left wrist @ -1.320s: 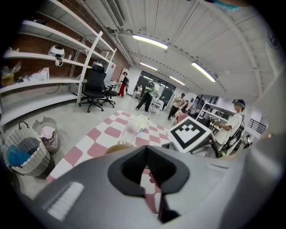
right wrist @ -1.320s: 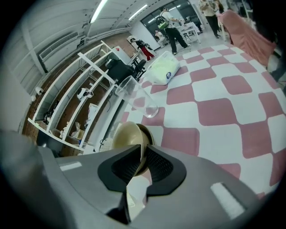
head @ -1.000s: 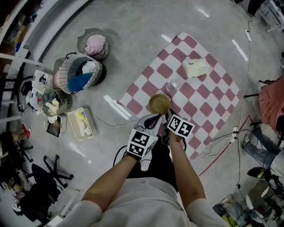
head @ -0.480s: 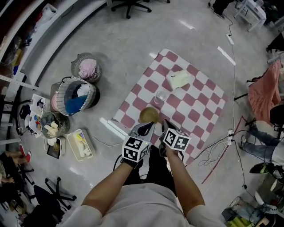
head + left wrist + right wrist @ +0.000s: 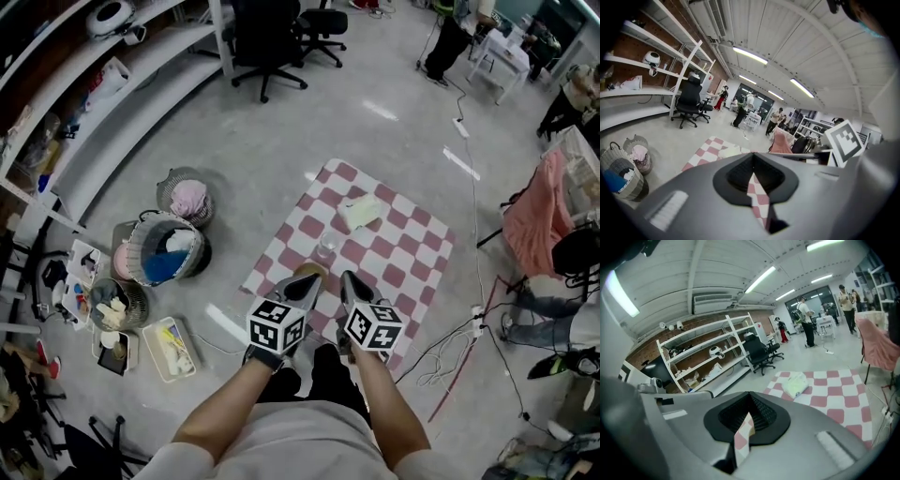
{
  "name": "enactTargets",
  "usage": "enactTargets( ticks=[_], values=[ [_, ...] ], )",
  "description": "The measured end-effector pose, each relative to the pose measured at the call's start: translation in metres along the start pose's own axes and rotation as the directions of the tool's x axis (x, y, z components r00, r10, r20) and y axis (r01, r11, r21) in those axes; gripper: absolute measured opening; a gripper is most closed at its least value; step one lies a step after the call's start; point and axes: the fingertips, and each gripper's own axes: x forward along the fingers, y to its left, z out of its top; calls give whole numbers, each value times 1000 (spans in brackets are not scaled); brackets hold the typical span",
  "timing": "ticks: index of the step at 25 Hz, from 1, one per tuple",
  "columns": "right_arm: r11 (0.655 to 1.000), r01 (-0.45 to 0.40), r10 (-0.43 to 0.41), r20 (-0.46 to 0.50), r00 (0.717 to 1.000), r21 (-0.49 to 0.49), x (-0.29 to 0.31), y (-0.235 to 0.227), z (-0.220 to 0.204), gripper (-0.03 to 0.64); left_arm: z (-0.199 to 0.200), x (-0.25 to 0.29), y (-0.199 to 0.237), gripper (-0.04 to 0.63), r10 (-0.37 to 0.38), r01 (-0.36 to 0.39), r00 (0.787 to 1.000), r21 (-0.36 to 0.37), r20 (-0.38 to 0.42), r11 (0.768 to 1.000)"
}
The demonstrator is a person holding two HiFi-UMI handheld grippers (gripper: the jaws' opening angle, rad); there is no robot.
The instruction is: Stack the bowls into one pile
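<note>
A brown bowl (image 5: pixel 309 271) sits near the front edge of the red-and-white checkered mat (image 5: pixel 394 246); my left gripper partly hides it. Just beyond the brown bowl stands a small clear glass bowl (image 5: pixel 325 249). A pale folded cloth (image 5: pixel 359 214) lies farther back on the mat. Both grippers are held side by side, low and close to my body. The left gripper (image 5: pixel 305 283) points at the brown bowl, its jaws closed with nothing between them (image 5: pixel 753 174). The right gripper (image 5: pixel 353 285) hovers over the mat's front edge, also shut and empty (image 5: pixel 749 414).
Wire baskets of laundry (image 5: pixel 187 198) (image 5: pixel 164 248) and a tray of small items (image 5: pixel 170 348) stand on the floor at left. Office chairs (image 5: pixel 269 37) are at the back, cables (image 5: pixel 450 345) trail at right, and a pink cloth (image 5: pixel 530 214) hangs at the right edge.
The head view has lifted and pulled back, so the mat and bowls look smaller and farther away. The grippers stay together and shut, near the brown bowl.
</note>
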Motion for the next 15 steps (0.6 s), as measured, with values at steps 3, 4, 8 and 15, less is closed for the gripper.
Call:
enactTargets(
  ticks=[3,4,8,15],
  values=[
    [998,-16,19,66,998,-58,-15,21,30,11,28,-14,-11,6,-22,21,999,28,43,999],
    [997,-21,28,87,996,-75,-20,28,40,10,38,-18,-15,6,-29,27,998,38,58,999],
    [991,-39,61,173,983,-130,-40,53,78,11,70,-36,-28,6,-61,52,992,78,107,996],
    [975,-44,110,298,948,-219,-77,93,134,9,125,-69,-49,6,-100,74,977,143,186,987]
  ],
)
